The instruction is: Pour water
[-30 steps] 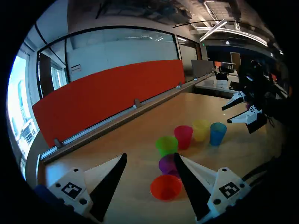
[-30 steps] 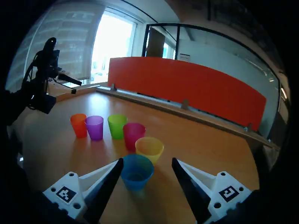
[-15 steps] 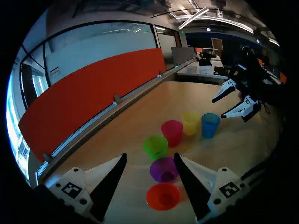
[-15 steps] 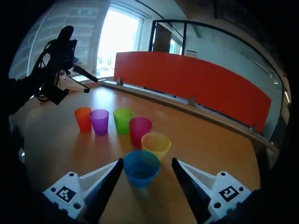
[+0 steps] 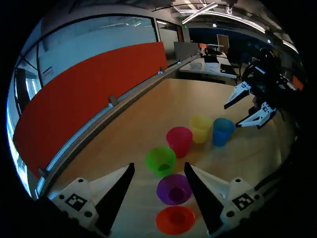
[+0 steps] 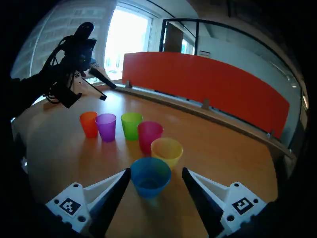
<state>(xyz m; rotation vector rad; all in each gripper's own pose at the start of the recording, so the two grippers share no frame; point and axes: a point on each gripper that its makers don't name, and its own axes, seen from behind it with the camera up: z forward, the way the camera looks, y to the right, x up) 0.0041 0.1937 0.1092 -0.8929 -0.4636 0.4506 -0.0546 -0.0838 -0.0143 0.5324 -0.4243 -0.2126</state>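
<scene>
Rising since before, the left gripper looks into the purple cup. It and the right gripper are open, empty. The far hand is too dark.

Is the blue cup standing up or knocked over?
Upright. The blue cup stands on its base on the wooden table, with its round open mouth facing up. Both gripper views show it this way.
</scene>
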